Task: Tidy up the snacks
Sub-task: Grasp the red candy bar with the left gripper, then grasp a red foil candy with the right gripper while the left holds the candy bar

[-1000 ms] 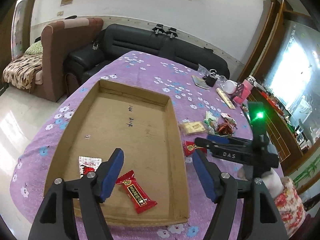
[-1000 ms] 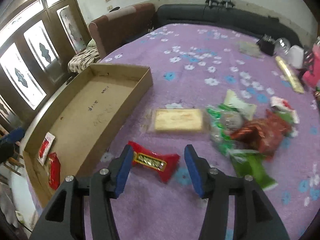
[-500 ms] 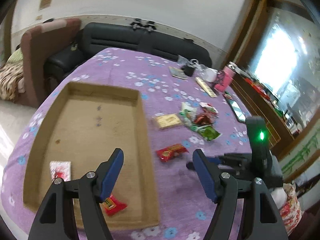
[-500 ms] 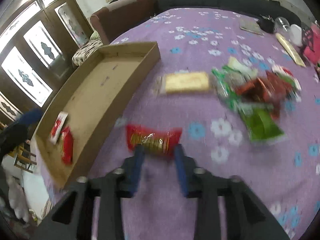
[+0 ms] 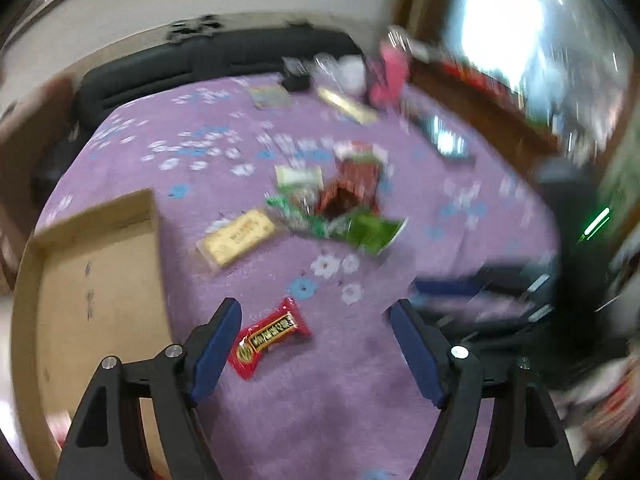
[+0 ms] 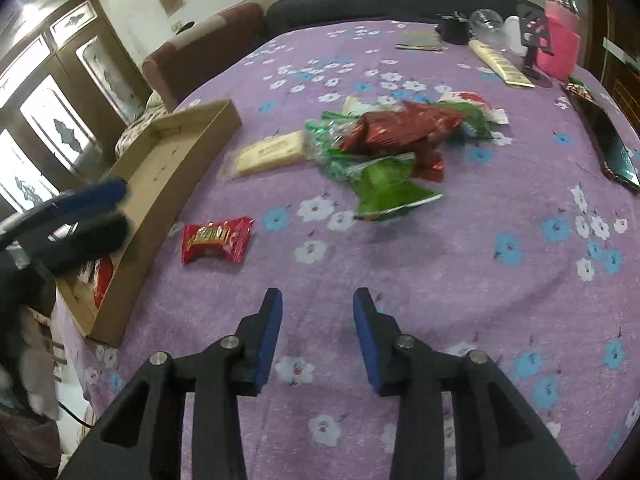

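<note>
Now my left claw [image 5: 316,320] is widening, empty, over the red candy [image 5: 269,337] lying on the table [image 6: 460,272] beside the cardboard box [image 6: 160,196]. My right claw [image 6: 317,314] is opening with nothing between its pads; the snack pile [image 6: 384,148] sits further ahead.

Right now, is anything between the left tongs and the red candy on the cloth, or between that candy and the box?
Nothing visible. The left tongs, opening, hang over the red candy, which lies near one pad. Only bare purple cloth separates it from the box; the box's low wall must be cleared.
</note>
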The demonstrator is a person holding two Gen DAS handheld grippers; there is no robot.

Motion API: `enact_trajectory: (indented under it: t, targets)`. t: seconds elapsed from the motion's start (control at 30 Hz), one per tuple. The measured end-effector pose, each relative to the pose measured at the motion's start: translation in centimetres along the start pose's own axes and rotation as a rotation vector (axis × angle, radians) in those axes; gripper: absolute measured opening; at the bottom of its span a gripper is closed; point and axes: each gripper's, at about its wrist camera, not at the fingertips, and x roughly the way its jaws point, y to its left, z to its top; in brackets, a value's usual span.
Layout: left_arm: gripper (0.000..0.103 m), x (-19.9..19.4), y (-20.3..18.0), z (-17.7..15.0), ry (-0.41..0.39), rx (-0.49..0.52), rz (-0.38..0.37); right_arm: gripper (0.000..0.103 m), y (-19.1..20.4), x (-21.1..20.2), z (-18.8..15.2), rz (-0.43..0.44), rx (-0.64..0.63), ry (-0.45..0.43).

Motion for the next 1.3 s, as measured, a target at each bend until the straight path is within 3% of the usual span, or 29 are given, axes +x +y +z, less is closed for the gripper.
enact_trajectory:
  t: [0.1,0.17,0.23,0.3,0.63,0.73,0.97,1.1,1.3]
  targets:
    - [0.08,3.3,0.0,0.3,0.103,0.107,0.103,0.046,-1.2,-1.0,0.0,0.019,0.048,-0.031]
    - [0.073,4.2,0.2,0.0,0.152,0.135,0.101,0.048,-2.0,-1.6,0.1,0.033,0.079,-0.049]
    - [0.035,4.7,0.1,-0.7,0.201,0.137,0.068,0.048,-2.7,-2.0,0.0,0.039,0.093,-0.055]
    - [0.02,4.4,0.0,-1.2,0.217,0.116,0.028,0.048,-3.3,-2.1,-0.1,0.038,0.103,-0.057]
    - [0.022,4.3,-0.3,-1.6,0.181,0.022,0.048,0.048,-5.8,-1.8,0.8,0.028,0.18,-0.062]
    - [0.018,4.0,-0.5,-1.9,0.157,-0.005,0.051,0.048,-6.4,-2.0,1.7,0.027,0.206,-0.074]
    - [0.018,2.4,0.6,-3.0,0.102,-0.105,0.002,0.049,-7.1,-2.1,5.3,0.045,0.258,-0.129]
    - [0.018,1.1,1.5,-3.5,0.068,-0.169,-0.032,0.049,-6.5,-0.4,8.1,0.047,0.292,-0.098]
    - [0.018,-0.4,2.3,-4.2,0.033,-0.218,-0.088,0.049,-4.4,3.4,10.6,-0.086,0.245,-0.062]
